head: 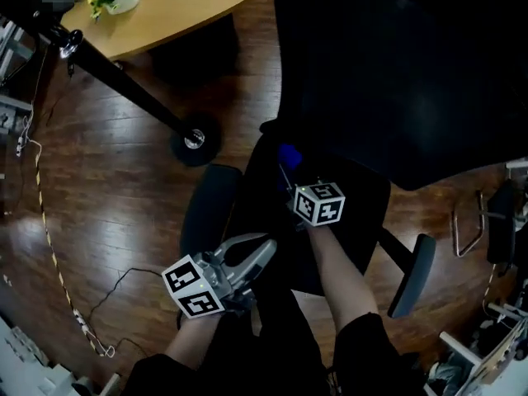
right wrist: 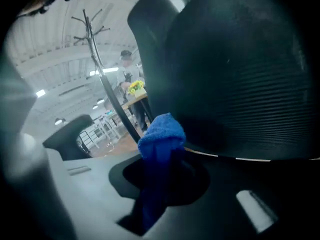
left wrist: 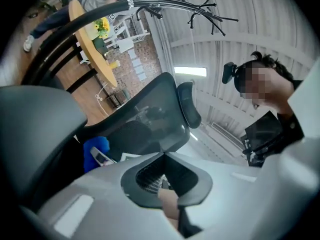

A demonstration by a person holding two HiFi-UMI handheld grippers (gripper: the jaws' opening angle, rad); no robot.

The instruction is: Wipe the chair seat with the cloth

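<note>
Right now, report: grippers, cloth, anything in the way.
Right gripper shut on blue cloth, over chair seat by the backrest. Left gripper shut, empty, near seat's front. Nothing seen in the way.

The head view is dim; the chair (head: 396, 73) reads nearly black, with glare on the wooden floor (head: 115, 184). Both gripper views curve and darken at the edges; close parts seem blurred.

My left gripper (left wrist: 164, 156) jaws pressed together; blue cloth (left wrist: 96, 150) beyond at left, chair back (left wrist: 150, 111) ahead, wooden table (left wrist: 91, 46) with yellow flowers (left wrist: 102, 26) behind
</note>
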